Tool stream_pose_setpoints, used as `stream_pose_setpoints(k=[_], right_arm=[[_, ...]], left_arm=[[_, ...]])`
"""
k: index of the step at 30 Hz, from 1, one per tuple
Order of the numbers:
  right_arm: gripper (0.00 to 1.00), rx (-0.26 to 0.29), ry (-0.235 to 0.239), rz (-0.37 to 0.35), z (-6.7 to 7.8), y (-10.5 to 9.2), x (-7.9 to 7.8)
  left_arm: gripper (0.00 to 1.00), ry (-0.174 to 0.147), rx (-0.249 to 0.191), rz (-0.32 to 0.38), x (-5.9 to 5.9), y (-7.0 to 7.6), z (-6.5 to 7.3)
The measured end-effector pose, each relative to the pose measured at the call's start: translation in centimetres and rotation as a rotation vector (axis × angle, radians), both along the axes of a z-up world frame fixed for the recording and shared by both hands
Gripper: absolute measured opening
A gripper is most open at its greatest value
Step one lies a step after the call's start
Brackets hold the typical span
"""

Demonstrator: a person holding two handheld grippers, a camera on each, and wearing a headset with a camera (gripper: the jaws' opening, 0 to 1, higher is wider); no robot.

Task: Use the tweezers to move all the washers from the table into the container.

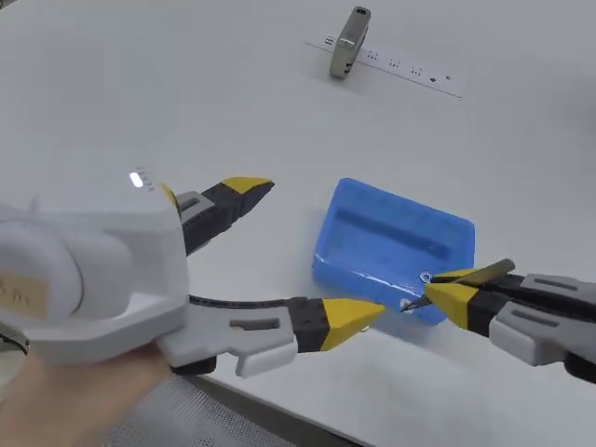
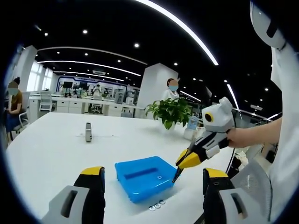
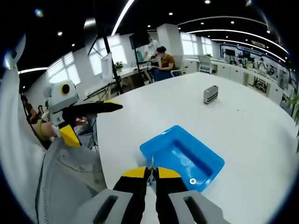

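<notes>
Clamping tweezers in my right gripper, left gripper spread wide, I'd nip light slippery washers by rim.

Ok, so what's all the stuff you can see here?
Table: one, white, under everything.
Container: one, blue, middle of the table.
Washers on the table: three, silver, just beside the container.
Washer in the container: one, silver.
Metal block: one, grey, far side of the table.
White strip: one, by the metal block.
Plant: one, green, far end.
People: a few, in the room behind.
Tweezers: one, dark, tip at the container's near edge.
Left claw: one, yellow tips, open.
Right claw: one, yellow tips, shut on the tweezers.
</notes>
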State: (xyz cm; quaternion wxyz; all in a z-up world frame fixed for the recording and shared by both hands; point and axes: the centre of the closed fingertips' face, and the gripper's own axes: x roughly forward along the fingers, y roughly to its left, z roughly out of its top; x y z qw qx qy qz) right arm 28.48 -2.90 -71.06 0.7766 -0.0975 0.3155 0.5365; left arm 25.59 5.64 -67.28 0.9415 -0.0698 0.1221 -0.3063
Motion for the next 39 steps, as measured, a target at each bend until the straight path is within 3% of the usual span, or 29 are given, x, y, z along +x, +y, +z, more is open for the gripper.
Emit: stream_pose_setpoints(k=[6, 8, 11, 16, 20, 24, 33, 37, 39], right_arm=[[0.03, -0.014, -0.022, -0.034, 0.3, 0.4, 2.6], [0.03, -0.031, -0.007, -0.070, -0.3, 0.2, 3.8], [0.03, -0.091, 0.034, -0.117, -2.4, -0.3, 5.2], [0.03, -0.127, 0.056, -0.124, -4.5, 0.0, 6.2], [0.03, -0.132, 0.075, -0.148, -5.3, 0.4, 6.7], [0.03, -0.171, 0.062, -0.147, -6.0, 0.2, 6.7], [0.03, -0.181, 0.053, -0.148, -6.6, 0.0, 6.6], [0.03, -0.209, 0.011, -0.121, -6.3, -0.2, 6.6], [0.03, -0.194, -0.010, -0.120, -5.5, -0.2, 6.6]], left_arm=[[0.88, -0.002, -0.004, 0.004, 0.0, 0.1, 0.1], [0.88, -0.002, -0.003, 0.004, 0.0, 0.2, 0.1], [0.87, -0.002, 0.003, 0.004, 0.0, 0.2, 0.0], [0.87, -0.002, 0.008, 0.010, 0.1, 0.2, 0.0], [0.86, -0.003, 0.007, 0.012, 0.1, 0.3, 0.0], [0.86, -0.002, 0.008, 0.011, 0.1, 0.3, 0.0], [0.88, -0.005, 0.000, -0.001, 0.0, 0.1, 0.1], [0.89, -0.005, -0.002, -0.003, 0.0, 0.1, 0.1], [0.89, -0.006, 0.000, -0.005, 0.0, 0.0, 0.1]])
